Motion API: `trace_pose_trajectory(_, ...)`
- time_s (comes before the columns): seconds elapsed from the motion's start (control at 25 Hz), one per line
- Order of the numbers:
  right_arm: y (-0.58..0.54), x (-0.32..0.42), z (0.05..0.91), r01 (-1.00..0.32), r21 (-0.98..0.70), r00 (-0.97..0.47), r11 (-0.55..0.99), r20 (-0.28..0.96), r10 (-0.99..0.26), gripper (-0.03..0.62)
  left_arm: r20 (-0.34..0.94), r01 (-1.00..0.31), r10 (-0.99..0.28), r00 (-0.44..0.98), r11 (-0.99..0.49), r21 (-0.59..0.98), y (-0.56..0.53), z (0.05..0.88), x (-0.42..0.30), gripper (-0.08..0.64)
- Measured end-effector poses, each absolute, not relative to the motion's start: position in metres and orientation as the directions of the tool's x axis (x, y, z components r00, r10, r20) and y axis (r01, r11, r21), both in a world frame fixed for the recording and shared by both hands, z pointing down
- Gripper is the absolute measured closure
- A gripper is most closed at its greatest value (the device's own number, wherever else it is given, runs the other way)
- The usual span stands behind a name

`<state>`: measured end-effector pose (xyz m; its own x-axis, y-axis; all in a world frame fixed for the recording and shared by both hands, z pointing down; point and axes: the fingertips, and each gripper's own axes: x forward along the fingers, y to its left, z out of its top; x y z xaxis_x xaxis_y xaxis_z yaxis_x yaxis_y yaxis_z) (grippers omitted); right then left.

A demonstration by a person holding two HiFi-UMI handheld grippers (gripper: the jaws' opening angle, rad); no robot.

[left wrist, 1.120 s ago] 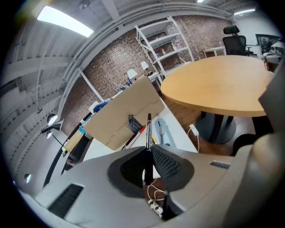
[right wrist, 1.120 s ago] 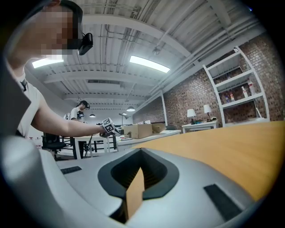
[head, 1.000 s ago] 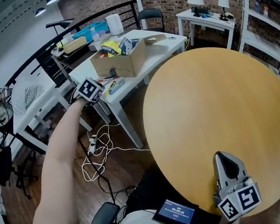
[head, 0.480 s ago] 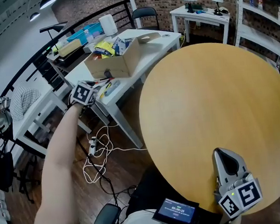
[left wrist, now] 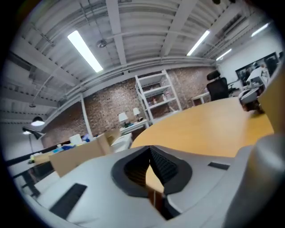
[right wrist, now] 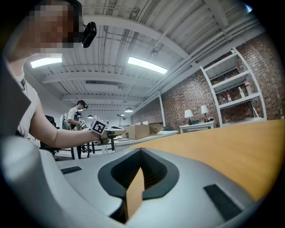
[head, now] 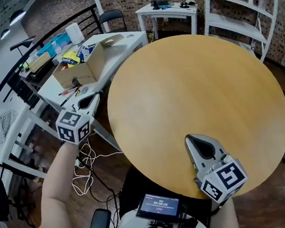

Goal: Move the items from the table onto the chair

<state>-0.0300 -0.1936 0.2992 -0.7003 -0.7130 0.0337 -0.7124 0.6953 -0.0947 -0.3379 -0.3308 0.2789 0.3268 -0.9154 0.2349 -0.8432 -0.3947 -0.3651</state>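
Observation:
The round wooden table (head: pixel 193 77) carries nothing on its top. My right gripper (head: pixel 190 140) rests over its near edge with the jaws shut and nothing between them; in the right gripper view (right wrist: pixel 141 165) only the tabletop (right wrist: pixel 231 147) shows ahead. My left gripper (head: pixel 94 96) hangs off the table's left edge, above the floor. Its jaws have just closed and hold nothing (left wrist: pixel 150 153). A black chair (head: pixel 113 17) stands far back, behind the white table.
A white table (head: pixel 42 94) at left holds a cardboard box (head: pixel 77 67), pens and packets. Cables (head: pixel 85 164) lie on the floor below it. A small white table with lamps (head: pixel 171 8) and white shelves (head: pixel 237 10) stand at the back.
My left gripper has swung away from the white table's edge, nearer to me and beside the round table. The right gripper has stayed put.

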Motion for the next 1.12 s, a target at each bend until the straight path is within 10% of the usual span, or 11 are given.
trace_pose_trajectory(0.28,-0.183,-0.006,0.296,-0.745,-0.106,-0.664,0.658,0.019,-0.748,0.584,0.012,-0.714,-0.718,0.696,-0.693,-0.1,-0.254,0.256,-0.16,0.56)
trace_pose_trajectory(1.12,-0.156,0.089,0.289,-0.861,-0.058,-0.508,0.506,0.042,-0.86,0.584,0.02,-0.38,-0.38,0.925,-0.925,-0.023,-0.181,0.28,0.044,0.56)
